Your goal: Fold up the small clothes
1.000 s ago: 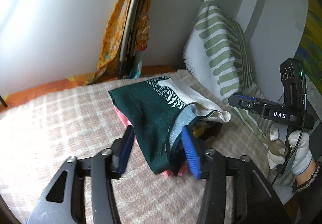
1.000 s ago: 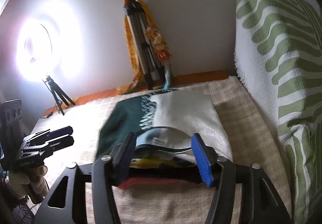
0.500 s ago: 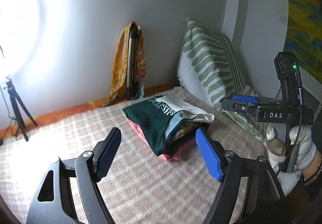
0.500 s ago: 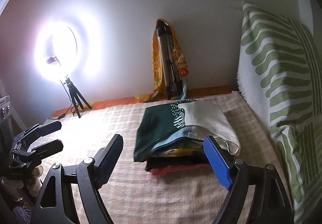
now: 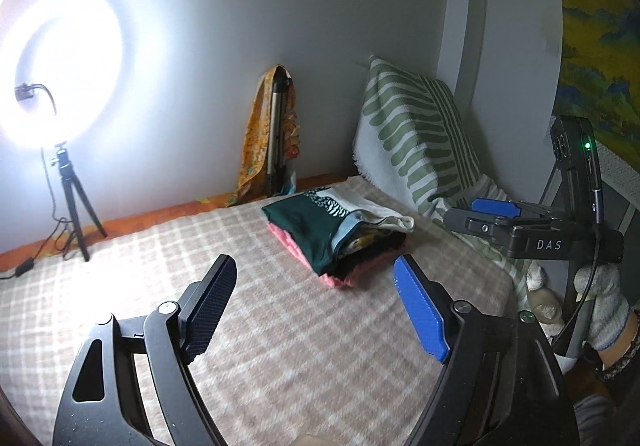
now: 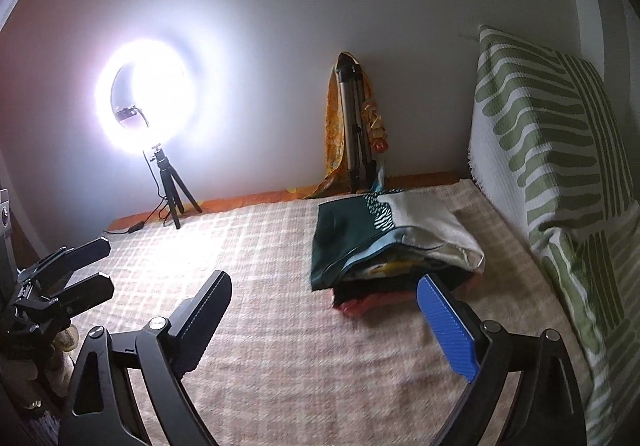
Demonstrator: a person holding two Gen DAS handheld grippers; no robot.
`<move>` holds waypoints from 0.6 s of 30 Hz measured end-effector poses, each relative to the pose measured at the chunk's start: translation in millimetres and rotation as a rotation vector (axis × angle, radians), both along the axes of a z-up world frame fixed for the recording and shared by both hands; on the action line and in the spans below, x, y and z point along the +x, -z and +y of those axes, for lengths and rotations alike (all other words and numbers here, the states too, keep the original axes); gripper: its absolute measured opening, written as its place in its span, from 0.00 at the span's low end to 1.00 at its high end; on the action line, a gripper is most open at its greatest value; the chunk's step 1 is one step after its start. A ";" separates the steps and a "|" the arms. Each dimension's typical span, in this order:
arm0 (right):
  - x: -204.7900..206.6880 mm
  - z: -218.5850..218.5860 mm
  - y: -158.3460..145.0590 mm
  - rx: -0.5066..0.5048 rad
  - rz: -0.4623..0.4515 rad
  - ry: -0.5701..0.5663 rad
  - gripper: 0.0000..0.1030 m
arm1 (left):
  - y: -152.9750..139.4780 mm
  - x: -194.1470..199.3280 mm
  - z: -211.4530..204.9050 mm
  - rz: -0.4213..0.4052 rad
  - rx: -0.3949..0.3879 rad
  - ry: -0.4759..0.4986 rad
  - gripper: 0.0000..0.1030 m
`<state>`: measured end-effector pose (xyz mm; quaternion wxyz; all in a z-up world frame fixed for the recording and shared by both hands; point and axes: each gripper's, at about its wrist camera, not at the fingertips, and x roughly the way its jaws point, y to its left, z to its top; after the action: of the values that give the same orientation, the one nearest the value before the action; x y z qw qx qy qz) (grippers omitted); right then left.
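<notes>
A stack of folded small clothes (image 5: pixel 336 234) lies on the checked blanket (image 5: pixel 280 346); the top piece is dark green and white, with pink and dark pieces under it. It also shows in the right wrist view (image 6: pixel 388 242). My left gripper (image 5: pixel 316 306) is open and empty, held back from the stack. My right gripper (image 6: pixel 332 322) is open and empty, also short of the stack. The right gripper shows at the right in the left wrist view (image 5: pixel 496 213); the left one shows at the left in the right wrist view (image 6: pixel 72 270).
A green-striped pillow (image 5: pixel 416 141) leans against the wall at the right. A folded tripod draped with orange cloth (image 5: pixel 272 137) stands at the back wall. A bright ring light on a small tripod (image 5: pixel 60 149) stands at the back left.
Both grippers have opened wide and pulled back from the stack of clothes. The stack stays where it was on the blanket.
</notes>
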<state>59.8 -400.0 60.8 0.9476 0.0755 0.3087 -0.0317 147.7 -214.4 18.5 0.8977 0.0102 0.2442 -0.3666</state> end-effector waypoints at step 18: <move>-38.1 55.6 29.2 -0.050 0.026 0.111 1.00 | 21.6 -43.8 43.5 -0.057 0.079 -0.097 0.83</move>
<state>21.7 -344.3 31.5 0.9419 0.0684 0.3153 -0.0930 103.9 -170.9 -3.1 0.9200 0.0441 0.2328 -0.3121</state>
